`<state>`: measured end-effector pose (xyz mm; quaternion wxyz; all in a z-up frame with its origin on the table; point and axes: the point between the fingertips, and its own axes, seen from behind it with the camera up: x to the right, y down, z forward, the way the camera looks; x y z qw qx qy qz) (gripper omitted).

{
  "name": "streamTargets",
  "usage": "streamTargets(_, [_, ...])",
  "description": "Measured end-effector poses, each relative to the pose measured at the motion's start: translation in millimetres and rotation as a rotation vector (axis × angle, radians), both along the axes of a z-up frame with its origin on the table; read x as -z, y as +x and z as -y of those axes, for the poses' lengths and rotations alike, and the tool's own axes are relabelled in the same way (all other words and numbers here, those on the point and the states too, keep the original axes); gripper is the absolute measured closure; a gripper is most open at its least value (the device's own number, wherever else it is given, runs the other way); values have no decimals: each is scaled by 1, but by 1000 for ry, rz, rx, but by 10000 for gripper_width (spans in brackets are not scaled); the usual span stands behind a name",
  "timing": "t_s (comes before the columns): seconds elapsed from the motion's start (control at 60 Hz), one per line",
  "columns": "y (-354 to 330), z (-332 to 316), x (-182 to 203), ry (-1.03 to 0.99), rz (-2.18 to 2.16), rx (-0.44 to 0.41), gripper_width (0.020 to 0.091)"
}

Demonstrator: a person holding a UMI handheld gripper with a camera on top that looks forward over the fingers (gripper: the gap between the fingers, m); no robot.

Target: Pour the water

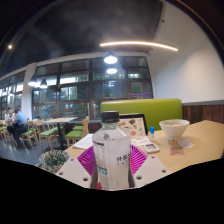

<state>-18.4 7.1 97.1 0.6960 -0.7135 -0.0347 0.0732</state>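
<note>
the gripper [111,160] has a clear plastic water bottle [111,152] pinched between its two fingers, pink pads [88,160] pressed against both sides of it, so it's clamped on the bottle and not just sitting around it. bottle's upright, white cap [111,125] on top and a pale label round the middle, and it looks lifted a bit above the light wooden table [205,140], though i can't see its base to be sure. beyond the fingers, off to the right on the table, there's a white bowl [174,128] sitting on its own, well apart from the bottle. just behind the bottle is a laptop [134,124] or some kind of screen, partly hidden. behind that a green booth seat [140,108], and further back big dark windows [85,85] with ceiling lights [138,45] glowing. over to the left there are chairs and tables [55,125] with a person [18,122] sitting at one.
</note>
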Motion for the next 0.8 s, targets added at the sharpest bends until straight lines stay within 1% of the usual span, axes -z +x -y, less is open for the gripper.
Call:
streamTargets(0.033, [-1,4,-2,-4,-3,1,651])
streamTargets(0.067, [-2,13,-6,-4,-9,4,595])
streamTargets(0.083, [1,0,-3,0,-12,1,564])
streamTargets(0.1, [0,2,-3,1,-11,1,536])
streamTargets(0.117, [0,3,-3,2,-9,1,523])
streamTargets(0.167, [-1,12,1,-44,7,2,388])
streamTargets(0.183, [3,5,9,-67,9,-2,337])
streamTargets(0.217, [2,12,14,-100,5,-5,246])
streamTargets(0.25, [2,17,12,-101,-10,-4,243])
streamTargets(0.283, [0,29,4,-91,-20,-6,277])
streamTargets(0.3, [5,27,5,-88,-20,-6,280])
streamTargets(0.4, [7,57,-5,-91,-11,11,275])
streamTargets(0.55, [7,109,-14,-93,0,-14,277])
streamTargets(0.7, [-4,157,-34,-63,6,-51,275])
streamTargets(0.8, [-4,185,-42,-63,25,-48,272])
